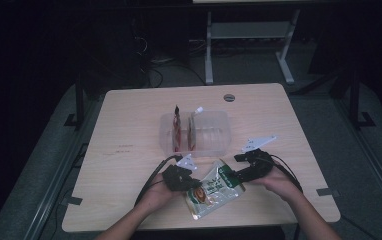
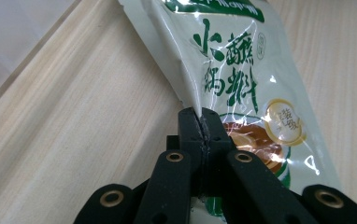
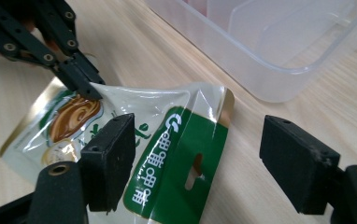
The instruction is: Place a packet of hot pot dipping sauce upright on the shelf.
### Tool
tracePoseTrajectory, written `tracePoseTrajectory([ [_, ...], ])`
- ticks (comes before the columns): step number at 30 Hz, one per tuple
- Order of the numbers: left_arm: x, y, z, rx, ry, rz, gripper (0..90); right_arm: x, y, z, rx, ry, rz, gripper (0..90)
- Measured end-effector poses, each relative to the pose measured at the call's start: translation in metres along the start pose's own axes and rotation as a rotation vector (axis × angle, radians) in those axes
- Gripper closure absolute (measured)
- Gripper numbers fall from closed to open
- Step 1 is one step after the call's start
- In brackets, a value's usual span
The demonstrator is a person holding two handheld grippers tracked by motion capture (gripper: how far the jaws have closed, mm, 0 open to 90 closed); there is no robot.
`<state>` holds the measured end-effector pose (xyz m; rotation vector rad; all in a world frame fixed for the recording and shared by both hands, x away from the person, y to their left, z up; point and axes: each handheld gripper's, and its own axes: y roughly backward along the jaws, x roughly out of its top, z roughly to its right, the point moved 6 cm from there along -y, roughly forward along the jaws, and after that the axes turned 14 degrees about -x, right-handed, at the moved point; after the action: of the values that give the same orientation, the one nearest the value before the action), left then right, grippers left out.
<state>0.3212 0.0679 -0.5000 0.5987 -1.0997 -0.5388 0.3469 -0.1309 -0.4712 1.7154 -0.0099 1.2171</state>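
A cream and green snack pouch [image 1: 214, 189] [image 2: 232, 60] [image 3: 176, 154] with a picture of food lies flat on the wooden table near the front edge. My left gripper [image 1: 195, 184] [image 2: 200, 116] [image 3: 85, 86] is shut on the pouch's long side edge, and the film puckers where the pads pinch it. My right gripper [image 1: 235, 176] [image 3: 200, 158] stands open, low over the pouch's green header end. One of its jaws is above the pouch, the other over bare table beside it. Neither pad presses on the pouch.
A clear plastic bin [image 1: 219, 145] [image 3: 279, 70] with dividers stands just beyond the pouch, in the middle of the table [image 1: 129, 150]. Two packets [image 1: 178, 131] stand upright in its left compartments. A round grommet [image 1: 229, 97] sits near the far edge.
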Motion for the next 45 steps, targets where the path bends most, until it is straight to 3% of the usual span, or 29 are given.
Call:
tracePoseTrajectory([
  [4,0.000,0.006,0.001,-0.013,-0.001,0.017,90.0,0.001,0.002,0.000,0.027,-0.009,0.002,27.1],
  [9,0.001,0.020,0.003,-0.020,-0.039,0.030,90.0,0.002,0.004,-0.003,0.078,-0.017,0.009,26.3],
  [18,0.003,0.049,0.006,-0.016,-0.062,0.096,90.0,0.003,0.002,-0.014,0.152,-0.003,0.007,23.3],
  [29,0.008,0.057,0.018,-0.043,-0.093,0.144,90.0,0.008,-0.005,-0.027,0.242,-0.022,0.009,23.7],
  [34,0.009,0.058,0.018,-0.043,-0.094,0.147,90.0,0.008,-0.007,-0.030,0.268,-0.020,0.003,30.3],
  [39,0.011,0.059,0.020,-0.051,-0.098,0.162,90.0,0.011,-0.006,-0.031,0.312,-0.052,0.023,36.9],
  [45,0.011,0.059,0.019,-0.044,-0.099,0.167,90.0,0.010,-0.007,-0.032,0.336,-0.043,0.018,45.8],
])
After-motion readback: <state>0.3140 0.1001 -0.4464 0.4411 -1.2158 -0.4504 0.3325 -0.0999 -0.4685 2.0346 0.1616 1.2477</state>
